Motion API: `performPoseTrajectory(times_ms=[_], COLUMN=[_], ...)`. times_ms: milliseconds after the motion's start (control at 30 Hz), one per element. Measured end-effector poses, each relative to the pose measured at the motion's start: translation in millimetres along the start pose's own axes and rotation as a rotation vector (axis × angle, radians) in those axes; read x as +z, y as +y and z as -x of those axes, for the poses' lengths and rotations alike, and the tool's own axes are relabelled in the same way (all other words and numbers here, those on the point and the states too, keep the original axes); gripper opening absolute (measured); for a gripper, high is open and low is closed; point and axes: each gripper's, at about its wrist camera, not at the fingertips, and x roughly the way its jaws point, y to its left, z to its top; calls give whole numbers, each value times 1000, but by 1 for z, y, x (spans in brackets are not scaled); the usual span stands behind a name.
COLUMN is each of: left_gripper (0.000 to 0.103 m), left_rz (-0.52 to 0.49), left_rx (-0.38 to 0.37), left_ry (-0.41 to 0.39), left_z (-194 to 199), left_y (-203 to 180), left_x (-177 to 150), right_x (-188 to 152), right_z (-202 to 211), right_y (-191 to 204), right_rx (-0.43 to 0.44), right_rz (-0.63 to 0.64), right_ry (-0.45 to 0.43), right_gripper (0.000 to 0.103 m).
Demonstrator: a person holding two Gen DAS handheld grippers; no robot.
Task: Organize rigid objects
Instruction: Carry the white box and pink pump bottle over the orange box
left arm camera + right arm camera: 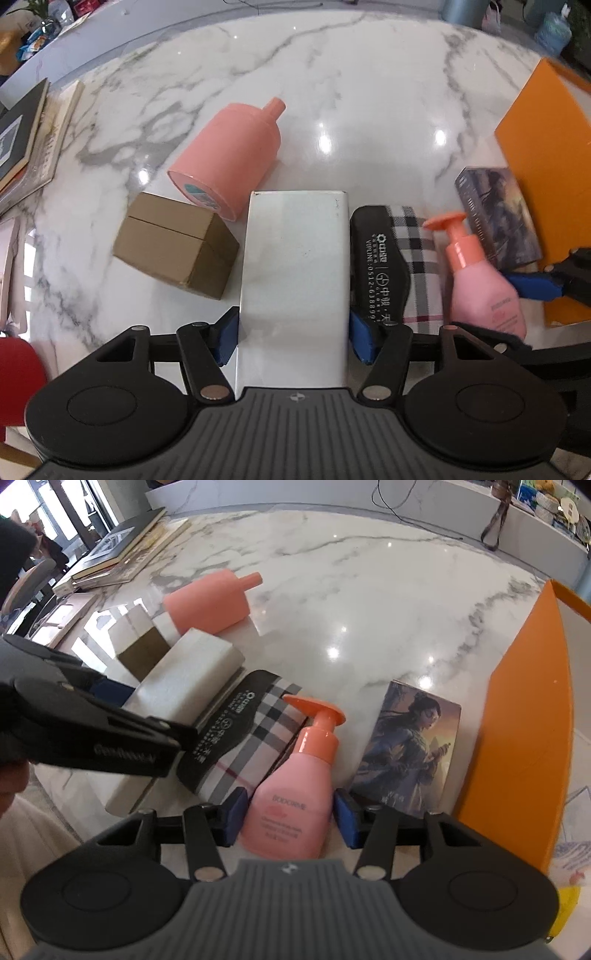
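A tall white box (295, 258) lies on the marble table (351, 92), and my left gripper (293, 336) is shut on its near end, a blue pad against each long side. In the right wrist view that box (184, 679) shows at the left, behind the left gripper's black body (92, 716). My right gripper (290, 816) is shut on a pink pump bottle (291, 797) with an orange pump head, held by its lower body. The left wrist view has the bottle (484, 291) at the right, with a blue finger (532, 286) against it.
A large pink canister (229, 158) lies on its side behind a brown cardboard box (173, 243). A plaid case with a black band (413, 258) sits between the white box and the bottle. An illustrated box (410, 746) leans by a big orange box (524, 731). Books (118, 550) are stacked far left.
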Motion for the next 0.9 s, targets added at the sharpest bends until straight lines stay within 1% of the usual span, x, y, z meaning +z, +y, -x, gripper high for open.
performPoseTrajectory(times_ms=[100, 167, 300, 367, 500, 600, 700, 900], left_gripper=[70, 70, 70, 70, 70, 70, 70, 70], left_rz=[28, 40, 41, 35, 45, 47, 44, 20], left_rx=[-23, -31, -49, -49, -59, -65, -54, -61], left_ry=[-37, -76, -124, -151, -203, -235, -270, -318], left_z=[13, 25, 47, 60, 83, 100, 114, 139], left_y=[1, 0, -6, -10, -13, -19, -26, -46], left_x=[-4, -8, -11, -11, -9, -7, -6, 0], right_x=[-4, -7, -7, -6, -5, -6, -8, -15], right_z=[9, 16, 31, 41, 61, 78, 97, 133], right_y=[2, 5, 9, 10, 8, 4, 0, -19], right_rx=[2, 4, 13, 17, 26, 31, 39, 19], right_rz=[4, 13, 31, 34, 27, 14, 2, -26], right_ry=[-28, -48, -82, -104, -150, -193, -242, -328], right_gripper=[51, 50, 49, 46, 45, 45, 45, 45])
